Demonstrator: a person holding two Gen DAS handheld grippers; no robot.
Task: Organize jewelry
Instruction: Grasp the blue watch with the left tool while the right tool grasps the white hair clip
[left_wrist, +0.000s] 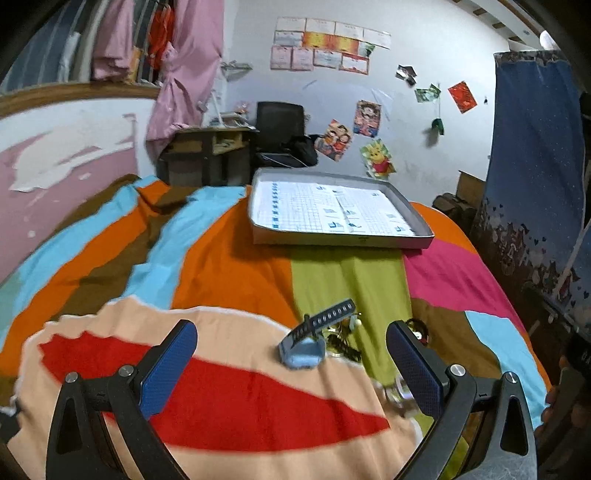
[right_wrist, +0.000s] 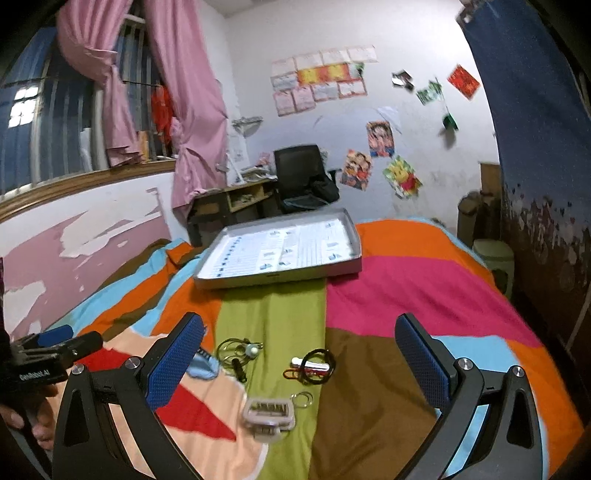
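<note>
Jewelry lies on a striped bedspread. A light blue watch (left_wrist: 303, 352) with a dark strap sits between my open left gripper (left_wrist: 291, 365) fingers, not held; it also shows in the right wrist view (right_wrist: 202, 365). My right gripper (right_wrist: 299, 365) is open above several pieces: a beige watch (right_wrist: 269, 414), a thin ring (right_wrist: 303, 399), a black band with a red and white piece (right_wrist: 314, 365), and a dark necklace with a pale bead (right_wrist: 242, 350). A shallow grey tray (left_wrist: 343, 242), also in the right wrist view (right_wrist: 280, 278), lies farther up the bed.
The left gripper (right_wrist: 55, 350) shows at the left edge of the right wrist view. A desk (right_wrist: 236, 199) and black chair (right_wrist: 299, 170) stand beyond the bed. A blue curtain (left_wrist: 535, 166) hangs at the right, with a green stool (right_wrist: 493, 254) below it.
</note>
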